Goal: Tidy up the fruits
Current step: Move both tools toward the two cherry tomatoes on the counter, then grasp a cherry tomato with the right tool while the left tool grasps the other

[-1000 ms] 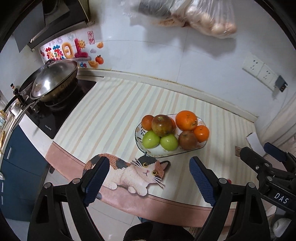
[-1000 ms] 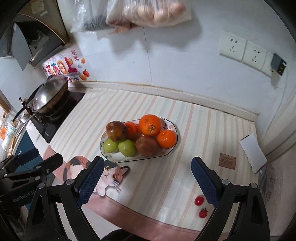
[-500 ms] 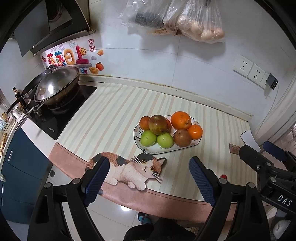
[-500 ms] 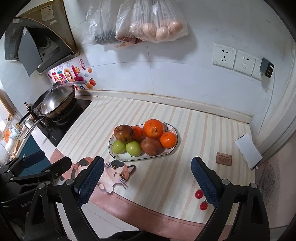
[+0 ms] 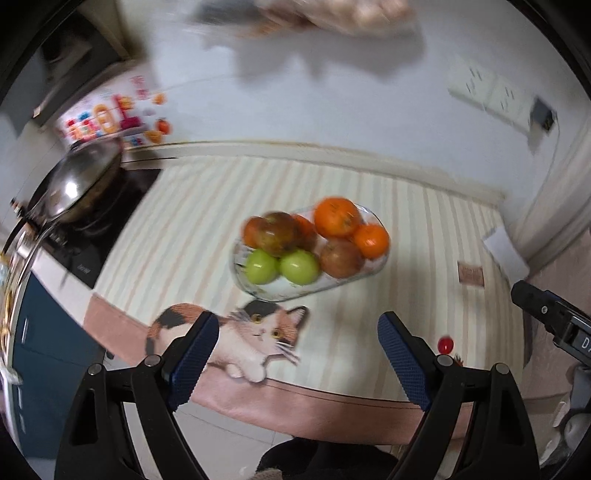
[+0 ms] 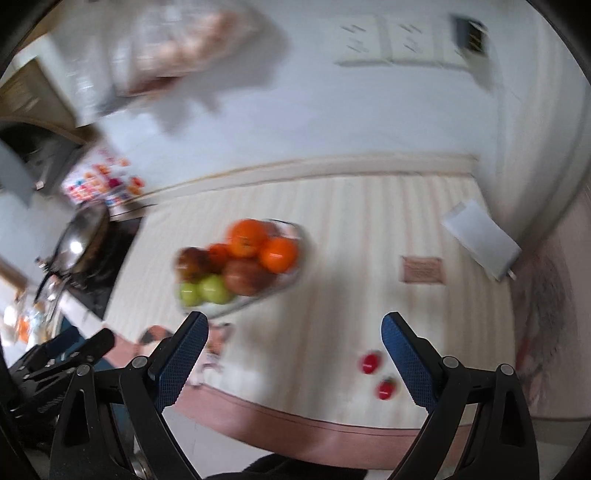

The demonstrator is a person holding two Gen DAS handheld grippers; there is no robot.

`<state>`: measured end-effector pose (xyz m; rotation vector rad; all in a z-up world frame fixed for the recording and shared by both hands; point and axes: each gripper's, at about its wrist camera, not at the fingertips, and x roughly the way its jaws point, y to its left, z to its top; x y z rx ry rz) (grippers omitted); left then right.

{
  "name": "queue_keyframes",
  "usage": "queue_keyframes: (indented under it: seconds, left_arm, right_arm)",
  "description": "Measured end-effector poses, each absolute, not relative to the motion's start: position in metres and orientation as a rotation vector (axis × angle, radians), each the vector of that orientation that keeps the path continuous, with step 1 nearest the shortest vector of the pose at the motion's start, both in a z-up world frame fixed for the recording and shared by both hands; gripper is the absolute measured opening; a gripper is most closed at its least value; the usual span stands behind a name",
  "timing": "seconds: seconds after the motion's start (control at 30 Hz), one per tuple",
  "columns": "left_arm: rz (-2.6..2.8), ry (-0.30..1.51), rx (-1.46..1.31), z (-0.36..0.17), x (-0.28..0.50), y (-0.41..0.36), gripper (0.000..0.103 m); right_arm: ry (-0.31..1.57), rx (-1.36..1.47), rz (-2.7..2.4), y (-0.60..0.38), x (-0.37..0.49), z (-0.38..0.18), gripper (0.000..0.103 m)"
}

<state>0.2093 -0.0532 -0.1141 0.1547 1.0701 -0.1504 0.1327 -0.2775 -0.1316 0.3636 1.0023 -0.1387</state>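
A glass fruit plate (image 5: 266,291) sits mid-counter, piled with oranges (image 5: 337,217), two green apples (image 5: 299,266) and brownish fruit; it also shows in the right wrist view (image 6: 295,275). Two small red tomatoes (image 6: 370,363) lie near the counter's front right; one shows in the left wrist view (image 5: 445,344). My left gripper (image 5: 299,354) is open and empty, held off the counter's front edge. My right gripper (image 6: 295,354) is open and empty, to the right of it. Both views are motion-blurred.
A wok (image 5: 79,184) stands on the stove at the left. A cat picture (image 5: 255,332) is printed on the striped counter mat. A brown card (image 6: 423,269) and a white paper (image 6: 480,238) lie at the right. Bags hang on the wall (image 5: 332,14).
Both grippers have swung; the views shifted right and closer to the counter, and now blur. The right view now centres nearer the two tomatoes. Both grippers stay open.
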Motion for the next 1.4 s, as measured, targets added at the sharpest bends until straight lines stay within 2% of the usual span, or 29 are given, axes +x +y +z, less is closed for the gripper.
queue_keyframes:
  seconds: [0.1,0.17,0.27,0.5,0.63,0.73,0.83,0.9,1.27,1.4]
  left_arm:
    - [-0.200,1.140,0.209,-0.147,0.221,-0.086,0.088]
    - [-0.224,1.191,0.240,-0.168,0.228,-0.107,0.088]
    - [-0.255,1.249,0.297,-0.200,0.234,-0.137,0.088]
    - [-0.311,1.387,0.395,-0.264,0.241,-0.176,0.088]
    - [-0.324,1.420,0.397,-0.277,0.242,-0.182,0.088]
    - [-0.322,1.443,0.386,-0.282,0.244,-0.185,0.088]
    - [-0.334,1.472,0.365,-0.286,0.245,-0.188,0.088]
    - [-0.349,1.480,0.361,-0.286,0.245,-0.192,0.088]
    - [-0.510,1.528,0.323,-0.289,0.236,-0.244,0.088]
    - [-0.550,1.538,0.345,-0.297,0.231,-0.265,0.075]
  right_arm:
    - [1.053,0.396,-0.186,-0.308,0.129,-0.168,0.082]
    - [1.101,0.416,-0.196,-0.322,0.127,-0.196,0.065]
    - [1.182,0.433,-0.204,-0.335,0.121,-0.242,0.058]
    - [1.270,0.503,-0.198,-0.341,0.104,-0.310,0.054]
    - [1.290,0.519,-0.188,-0.340,0.101,-0.330,0.046]
    - [1.296,0.513,-0.174,-0.337,0.101,-0.339,0.044]
    - [1.289,0.457,-0.160,-0.327,0.107,-0.339,0.037]
    - [1.284,0.423,-0.145,-0.322,0.109,-0.340,0.028]
    - [1.236,0.423,-0.230,-0.348,0.095,-0.322,0.028]
    - [1.233,0.432,-0.264,-0.361,0.092,-0.320,0.028]
